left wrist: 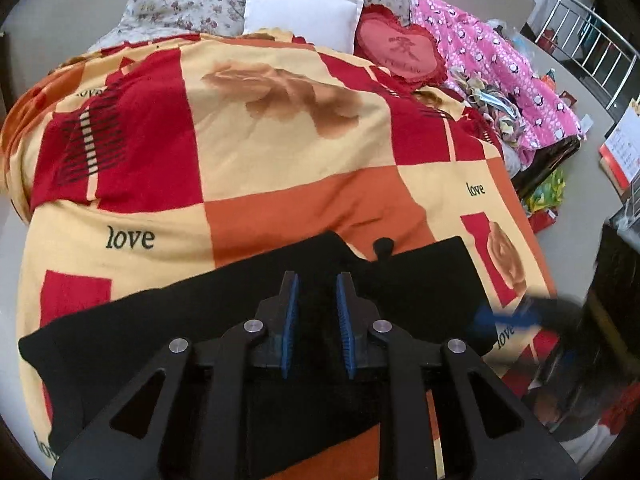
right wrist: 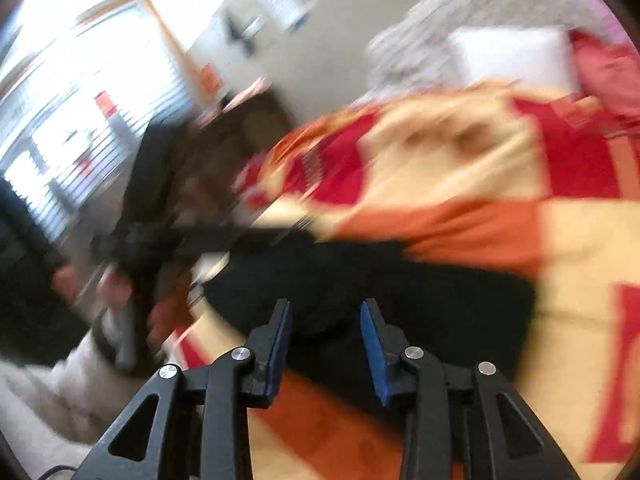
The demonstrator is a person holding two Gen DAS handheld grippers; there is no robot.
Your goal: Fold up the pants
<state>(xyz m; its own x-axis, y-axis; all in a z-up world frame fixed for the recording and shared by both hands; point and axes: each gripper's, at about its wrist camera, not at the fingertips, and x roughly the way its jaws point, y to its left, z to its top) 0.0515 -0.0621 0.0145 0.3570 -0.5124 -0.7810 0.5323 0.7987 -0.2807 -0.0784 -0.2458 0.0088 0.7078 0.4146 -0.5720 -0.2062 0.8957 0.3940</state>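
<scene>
Where left wrist sharp, pants (left wrist: 280,320), right blurred

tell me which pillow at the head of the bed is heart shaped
The red pillow, edged with a frill, right of the plain white square pillow.

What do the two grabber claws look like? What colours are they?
The left gripper and the right gripper look alike: black angular arms with triangle-shaped holes, round silver bolts at the joints, and two narrow fingers lined with ridged blue pads. No cables or writing show on them. In the blurred right view, a pale sleeve seems to show at lower left.
</scene>
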